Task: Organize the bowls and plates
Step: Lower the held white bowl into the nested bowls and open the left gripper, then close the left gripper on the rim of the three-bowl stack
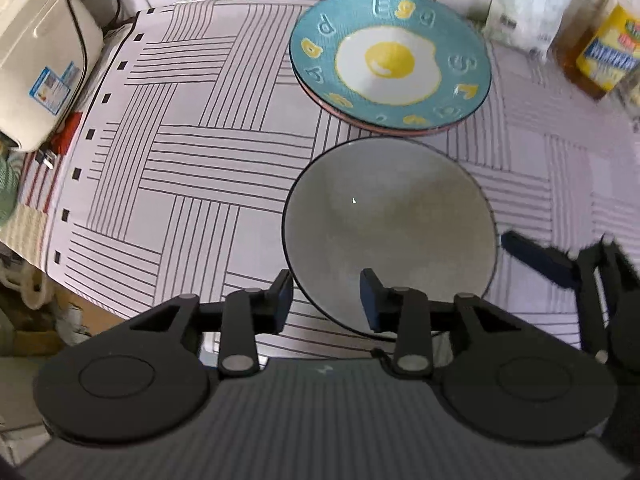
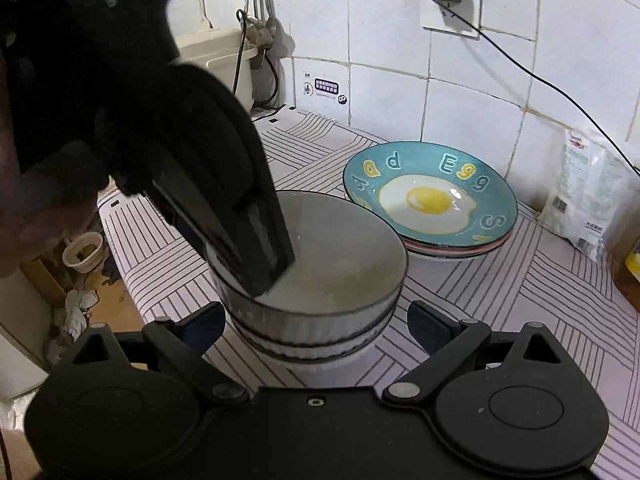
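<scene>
On the striped-cloth desk (image 1: 180, 152), landmark = the stack of grey ribbed ceramic bowls with dark rims (image 2: 316, 276); everything else is placed off it.

Left of the stack: the left tool (image 1: 326, 300), jaws apart, one finger outside the top bowl's near-left rim, the other inside over the bowl wall. It straddles the rim; I can't tell whether the pads touch it. Not clamped.

Stack itself: at least two bowls nested, top one empty with a glossy glazed interior. My read: stiff, moderately heavy, brittle, slick when pinched. Grip across the rim wall, one finger in and one out, deep enough to get past the lip. Lift straight up, since nested ribbed walls may drag the lower bowl. Chipping on set-down is the main risk.

Behind and slightly right of the stack: a teal ceramic plate with fried-egg print (image 2: 430, 194), topping a pile of pink-edged plates, just beside the bowls, apparently not touching.

Near-right of the stack: the right tool (image 2: 316, 330), jaws spread wide, flanking the stack's lower wall, holding nothing.

Far right of the stack: a white plastic bag (image 2: 588, 196) against the tiled wall and a yellow-labelled oil bottle (image 1: 600, 52), well apart.
</scene>
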A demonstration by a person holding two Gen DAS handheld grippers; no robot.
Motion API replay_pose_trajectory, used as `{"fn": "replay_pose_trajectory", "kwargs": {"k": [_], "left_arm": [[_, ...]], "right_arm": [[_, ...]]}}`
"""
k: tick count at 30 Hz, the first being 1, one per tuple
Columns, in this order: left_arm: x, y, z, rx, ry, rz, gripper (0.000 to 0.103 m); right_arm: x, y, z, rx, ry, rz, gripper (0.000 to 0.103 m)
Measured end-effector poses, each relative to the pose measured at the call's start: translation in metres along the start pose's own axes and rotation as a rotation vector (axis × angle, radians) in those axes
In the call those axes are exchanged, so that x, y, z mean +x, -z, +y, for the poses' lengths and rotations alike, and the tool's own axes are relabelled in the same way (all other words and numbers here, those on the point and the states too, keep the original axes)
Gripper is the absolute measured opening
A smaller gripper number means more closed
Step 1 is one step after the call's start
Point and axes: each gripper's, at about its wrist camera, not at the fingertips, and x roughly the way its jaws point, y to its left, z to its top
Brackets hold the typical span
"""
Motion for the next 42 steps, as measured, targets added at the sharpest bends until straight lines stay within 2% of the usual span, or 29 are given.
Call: {"fn": "replay_pose_trajectory", "kwargs": {"k": [10, 18, 22, 25, 31, 37, 42], "left_arm": [[-0.033, 0.022, 0.033, -0.184, 0.140, -0.129, 0.045], [-0.032, 0.039, 0.061, -0.291, 0.202, -0.178, 0.052], [-0.028, 0.042, 0.066, -0.281, 0.265, -0.185, 0.060], [-0.028, 0.041, 0.064, -0.260, 0.278, -0.203, 0.061], [-0.009, 0.030, 0.070, -0.259, 0.273, -0.171, 0.063], [0.008, 0.024, 0.072, -0.194, 0.319, -0.158, 0.067], [0.029, 0.016, 0.075, -0.214, 0.354, -0.123, 0.067]], "right_arm": [[-0.029, 0.022, 0.005, 0.011, -0.005, -0.082, 0.100], [-0.019, 0.044, 0.008, 0.046, 0.002, -0.085, 0.100], [-0.010, 0.051, 0.011, 0.043, 0.013, -0.068, 0.100], [-0.003, 0.050, 0.010, 0.049, -0.005, -0.052, 0.100], [0.015, 0.046, 0.009, 0.044, 0.004, -0.060, 0.100], [0.033, 0.045, 0.003, -0.040, -0.012, -0.086, 0.100], [0.044, 0.042, -0.008, 0.009, -0.032, -0.091, 0.101]]}}
